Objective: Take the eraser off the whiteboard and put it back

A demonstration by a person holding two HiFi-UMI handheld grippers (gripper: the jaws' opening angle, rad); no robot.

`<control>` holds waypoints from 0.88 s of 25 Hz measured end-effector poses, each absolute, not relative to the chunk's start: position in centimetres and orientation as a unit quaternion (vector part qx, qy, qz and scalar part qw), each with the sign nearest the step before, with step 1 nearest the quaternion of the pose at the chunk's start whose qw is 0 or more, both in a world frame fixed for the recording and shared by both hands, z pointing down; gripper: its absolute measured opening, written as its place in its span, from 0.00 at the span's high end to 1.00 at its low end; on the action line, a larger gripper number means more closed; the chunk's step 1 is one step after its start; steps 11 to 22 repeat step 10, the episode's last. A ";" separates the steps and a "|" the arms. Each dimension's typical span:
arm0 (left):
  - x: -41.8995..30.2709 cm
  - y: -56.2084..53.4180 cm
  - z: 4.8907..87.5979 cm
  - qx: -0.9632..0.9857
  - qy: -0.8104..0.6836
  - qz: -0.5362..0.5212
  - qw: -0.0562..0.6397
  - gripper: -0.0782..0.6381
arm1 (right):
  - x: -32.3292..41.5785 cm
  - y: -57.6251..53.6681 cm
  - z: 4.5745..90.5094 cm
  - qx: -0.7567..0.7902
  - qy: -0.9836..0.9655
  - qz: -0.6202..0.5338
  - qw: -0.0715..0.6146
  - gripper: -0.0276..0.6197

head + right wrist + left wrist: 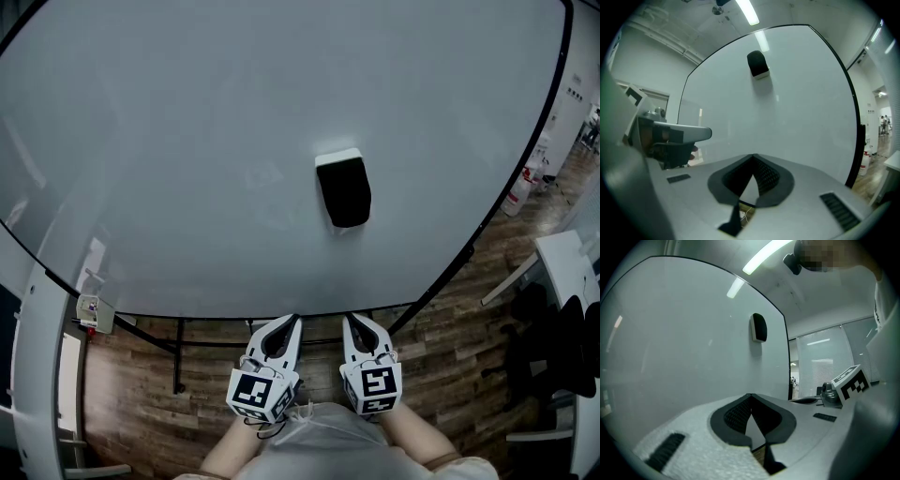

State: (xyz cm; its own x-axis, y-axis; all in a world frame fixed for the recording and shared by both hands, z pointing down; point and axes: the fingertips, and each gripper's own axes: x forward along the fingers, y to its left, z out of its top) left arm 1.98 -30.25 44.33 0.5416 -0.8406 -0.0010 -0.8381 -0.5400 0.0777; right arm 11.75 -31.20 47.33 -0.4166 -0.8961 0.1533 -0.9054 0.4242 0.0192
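Note:
A black eraser with a white backing (pixel 344 190) sticks upright on the big whiteboard (pixel 187 159), a little right of its middle. Both grippers hang below the board's lower edge, well short of the eraser. My left gripper (pixel 292 322) is shut with nothing between its jaws, and so is my right gripper (pixel 351 321), close beside it. In the left gripper view the eraser (pixel 759 327) shows high on the board beyond the closed tips (pixel 751 395). From the right gripper view the eraser (pixel 757 64) sits up and ahead of the closed tips (pixel 753 155).
The whiteboard stands on a black frame with legs (pixel 178 356) over a wooden floor. A red fire extinguisher (pixel 518 192) stands past the board's right edge. At the right are a white desk (pixel 567 258) and black chairs (pixel 553 347).

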 end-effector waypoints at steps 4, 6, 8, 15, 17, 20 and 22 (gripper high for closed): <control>2.0 -30.4 44.4 0.877 -0.480 -0.019 0.035 0.87 | 11.9 -31.5 47.7 0.535 -0.841 0.042 0.071 0.92; 1.9 -30.6 44.4 0.876 -0.480 -0.019 0.034 0.87 | 12.0 -31.7 47.7 0.536 -0.840 0.041 0.072 0.92; 1.9 -30.8 44.3 0.876 -0.481 -0.020 0.034 0.87 | 12.0 -31.9 47.7 0.536 -0.840 0.040 0.072 0.92; 1.8 -31.0 44.3 0.875 -0.482 -0.021 0.035 0.87 | 12.0 -32.1 47.6 0.535 -0.841 0.040 0.072 0.92; 1.8 -31.0 44.3 0.875 -0.482 -0.021 0.035 0.87 | 12.0 -32.1 47.6 0.535 -0.841 0.040 0.072 0.92; 1.8 -31.0 44.3 0.875 -0.482 -0.021 0.035 0.87 | 12.0 -32.1 47.6 0.535 -0.841 0.040 0.072 0.92; 1.8 -31.0 44.3 0.875 -0.482 -0.021 0.035 0.87 | 12.0 -32.1 47.6 0.535 -0.841 0.040 0.072 0.92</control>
